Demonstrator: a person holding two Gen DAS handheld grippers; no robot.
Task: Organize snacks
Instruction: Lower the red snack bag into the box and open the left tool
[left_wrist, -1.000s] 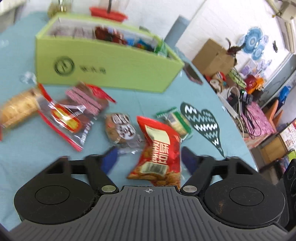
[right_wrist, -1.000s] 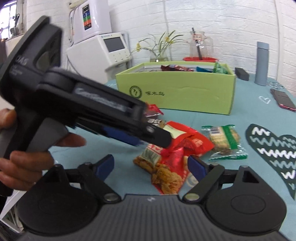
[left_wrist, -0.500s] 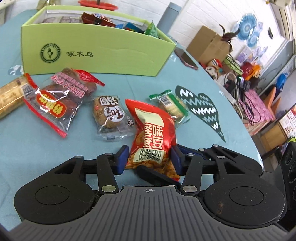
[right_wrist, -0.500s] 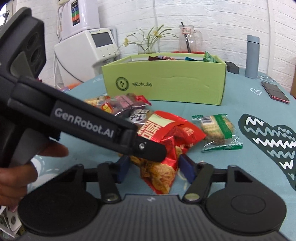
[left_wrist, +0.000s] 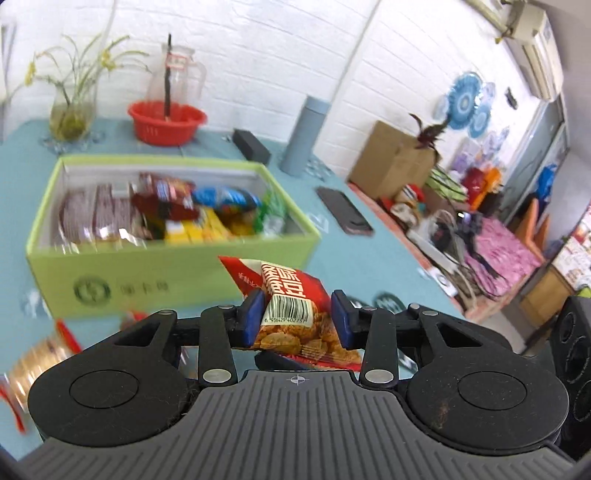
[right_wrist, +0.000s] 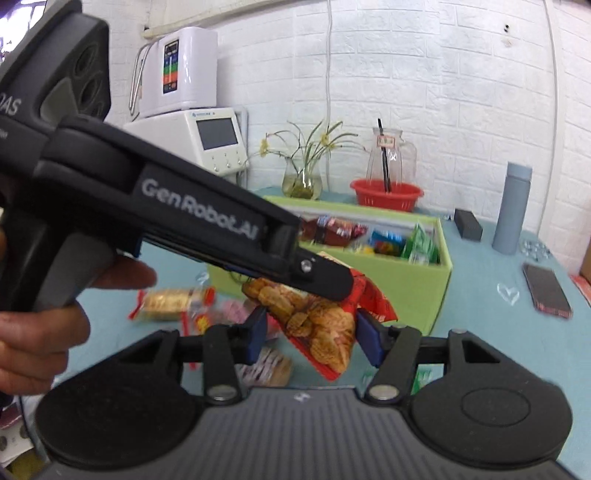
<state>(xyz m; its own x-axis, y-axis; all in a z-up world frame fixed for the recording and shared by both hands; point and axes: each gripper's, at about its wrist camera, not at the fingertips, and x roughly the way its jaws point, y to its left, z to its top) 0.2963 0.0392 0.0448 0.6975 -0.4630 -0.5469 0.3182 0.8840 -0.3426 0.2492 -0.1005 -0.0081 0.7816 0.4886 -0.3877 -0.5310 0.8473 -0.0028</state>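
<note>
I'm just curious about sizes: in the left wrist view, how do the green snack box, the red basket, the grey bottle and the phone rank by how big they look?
1. Green snack box, clearly largest.
2. Red basket.
3. Grey bottle and phone look about alike, so I won't rank them.
All are apparent sizes; the box is also nearest the camera.

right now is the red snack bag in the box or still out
Out. The red snack bag is pinched in the left gripper, held up in front of the green box.

Across my teal desk (left_wrist: 369, 254) I see a red basket (left_wrist: 167, 122) by a glass pitcher (left_wrist: 177, 79), a flower vase (left_wrist: 70, 114), a grey flask (left_wrist: 303, 136) and a phone (left_wrist: 345, 216). A cardboard box (left_wrist: 391, 162) sits beyond.
</note>
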